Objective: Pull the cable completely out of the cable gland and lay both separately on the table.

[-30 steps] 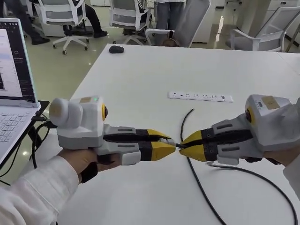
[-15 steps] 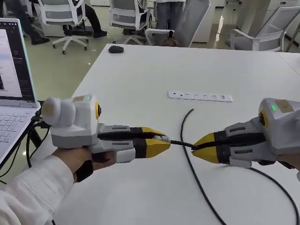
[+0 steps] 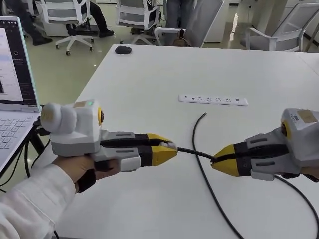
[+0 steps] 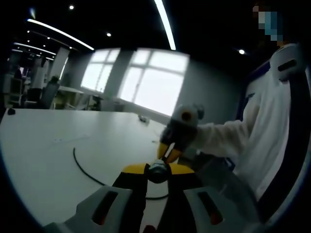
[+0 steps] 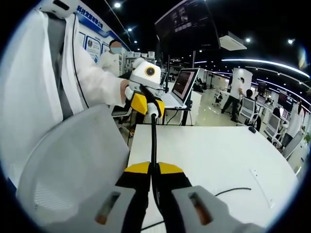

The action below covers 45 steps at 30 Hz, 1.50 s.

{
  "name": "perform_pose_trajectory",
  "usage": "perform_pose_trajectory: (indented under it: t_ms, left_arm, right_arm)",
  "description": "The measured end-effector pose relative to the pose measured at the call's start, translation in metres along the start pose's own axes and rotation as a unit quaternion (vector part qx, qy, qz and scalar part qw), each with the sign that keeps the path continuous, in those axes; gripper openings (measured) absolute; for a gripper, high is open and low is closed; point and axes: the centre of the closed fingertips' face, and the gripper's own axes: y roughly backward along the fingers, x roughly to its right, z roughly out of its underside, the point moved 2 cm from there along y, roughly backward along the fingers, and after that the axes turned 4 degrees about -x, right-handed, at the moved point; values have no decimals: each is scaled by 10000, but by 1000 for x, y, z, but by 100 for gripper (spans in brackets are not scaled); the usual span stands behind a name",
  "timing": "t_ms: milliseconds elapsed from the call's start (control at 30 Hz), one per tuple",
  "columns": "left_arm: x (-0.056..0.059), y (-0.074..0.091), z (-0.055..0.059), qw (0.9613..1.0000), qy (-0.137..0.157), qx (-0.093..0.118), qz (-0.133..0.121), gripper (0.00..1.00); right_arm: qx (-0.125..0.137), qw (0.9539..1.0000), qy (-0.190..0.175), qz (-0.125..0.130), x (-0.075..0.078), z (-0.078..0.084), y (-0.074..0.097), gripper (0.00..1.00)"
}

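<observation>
My left gripper is shut on the small grey cable gland, held above the white table. A black cable runs taut from the gland to my right gripper, which is shut on it a short way off. The rest of the cable lies in a curve on the table. In the left gripper view the gland sits between the yellow jaws of my left gripper, facing the right gripper. From the right gripper the cable leads straight to the gland.
A white power strip lies on the table beyond the cable. An open laptop stands off the left edge. A black mouse rests at the far corner. Office chairs stand behind the table.
The two grippers have drawn apart, left going left and right going right. A longer stretch of black cable now shows between the gland and the right gripper.
</observation>
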Motion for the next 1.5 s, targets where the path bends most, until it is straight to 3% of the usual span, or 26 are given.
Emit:
perform_pose_trajectory:
  t_ms: [500, 1033, 1233, 1500]
  left_arm:
    - [-6, 15, 4, 9995, 85, 113, -265, 16]
    - [-3, 27, 20, 9976, 340, 168, -571, 16]
    - [-5, 33, 26, 9955, 472, 204, -793, 16]
    - [-9, 39, 35, 9926, 627, 163, -1029, 16]
  right_arm:
    - [-264, 9988, -399, 137, 8, 43, -4, 3]
    - [-995, 9926, -639, 288, 25, 114, -46, 5]
    - [-1241, 9898, -683, 169, 36, 146, -63, 5]
    - [-1364, 9875, -785, 104, 42, 170, -80, 5]
